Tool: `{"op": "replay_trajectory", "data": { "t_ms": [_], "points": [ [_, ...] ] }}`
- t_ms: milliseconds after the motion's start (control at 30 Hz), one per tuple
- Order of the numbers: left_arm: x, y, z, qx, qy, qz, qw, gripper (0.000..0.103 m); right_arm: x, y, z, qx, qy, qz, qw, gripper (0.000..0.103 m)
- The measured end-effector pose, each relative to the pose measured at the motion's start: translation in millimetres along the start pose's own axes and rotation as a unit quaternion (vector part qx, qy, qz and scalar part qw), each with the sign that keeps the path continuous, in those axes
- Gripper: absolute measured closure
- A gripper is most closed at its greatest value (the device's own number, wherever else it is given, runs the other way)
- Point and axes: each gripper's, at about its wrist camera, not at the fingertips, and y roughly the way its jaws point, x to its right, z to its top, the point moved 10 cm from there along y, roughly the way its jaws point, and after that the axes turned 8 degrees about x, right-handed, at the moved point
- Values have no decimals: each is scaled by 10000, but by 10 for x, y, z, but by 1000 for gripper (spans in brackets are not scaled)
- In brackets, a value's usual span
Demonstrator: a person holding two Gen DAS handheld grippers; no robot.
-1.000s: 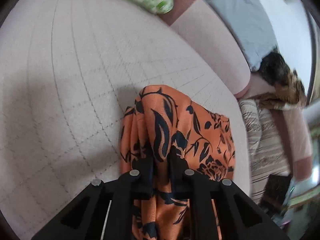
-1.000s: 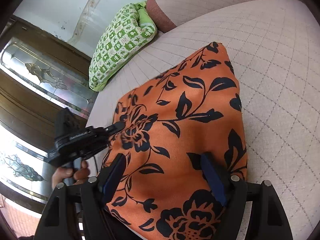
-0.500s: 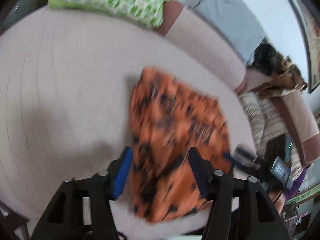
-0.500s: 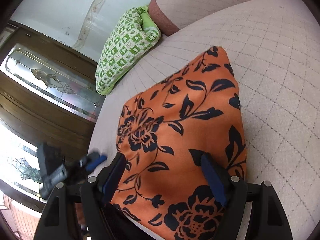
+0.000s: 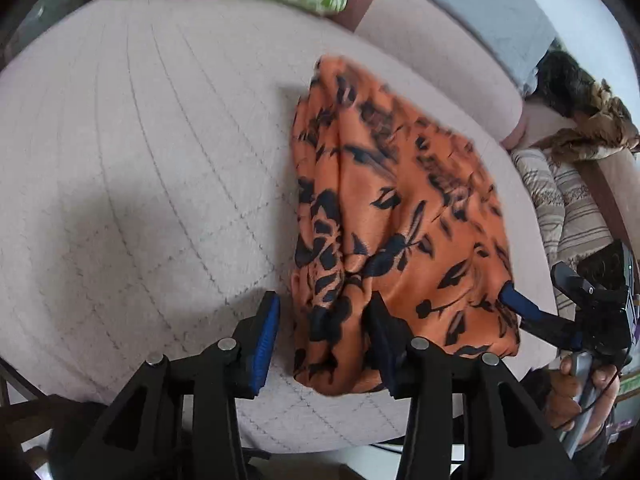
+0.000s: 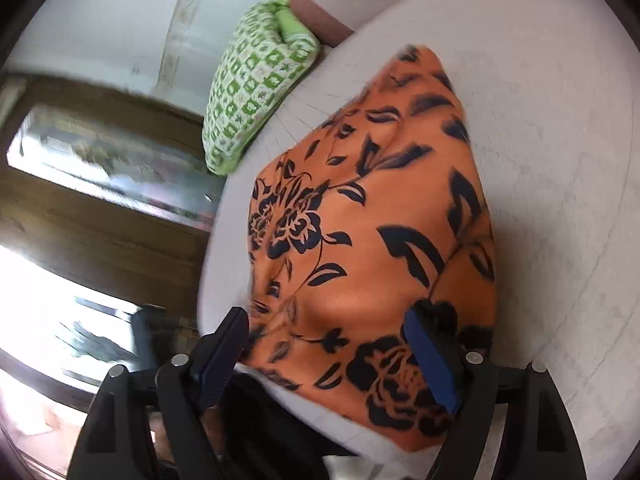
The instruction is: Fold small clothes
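An orange cloth with a black floral print (image 5: 396,216) lies folded on the pale quilted cushion (image 5: 140,160), its near edge hanging at the cushion's front. My left gripper (image 5: 324,332) is open, its jaws standing either side of the cloth's near left corner without pinching it. My right gripper (image 6: 332,356) is open too, over the cloth's (image 6: 368,240) near edge. The right gripper also shows in the left wrist view (image 5: 520,308), at the cloth's right side.
A green patterned pillow (image 6: 256,80) lies at the far end of the cushion. The sofa backrest (image 5: 440,52) runs behind. Striped and dark fabrics (image 5: 568,200) are piled to the right. A wooden door with glass (image 6: 80,200) stands off the cushion's left.
My left gripper let go of the cloth's corner, opened and drew back. The cloth now lies flat. My right gripper stayed open and shifted slightly.
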Motion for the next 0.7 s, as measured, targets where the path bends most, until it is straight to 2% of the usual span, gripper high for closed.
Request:
{"op": "replay_trajectory", "data": {
  "t_ms": [67,100,167,233,333,433,567,700],
  "points": [
    [132,-169,131,401,327,95,9986,52,-92,-143,55,210,-258,-37,9994,20],
    [196,-218,184,505,470,67,9976,44,-98,-193,60,257,-293,-29,9992,20],
    [305,-280,302,703,665,7,9953,38,-39,-293,58,391,-232,-75,9989,20],
    [322,-250,377,829,793,230,9931,33,151,-382,44,489,-44,-230,9985,20],
    [196,-228,382,763,785,574,9923,33,397,-475,-19,549,226,-378,9975,20],
    [294,-157,398,880,860,745,9896,33,438,-554,-68,641,39,-548,9964,20],
    [349,-201,404,957,962,894,9867,33,255,-553,-27,710,-371,-689,9944,20],
    [397,-229,423,1053,1019,974,9844,32,-109,-444,71,723,-825,-440,9930,20]
  ]
}}
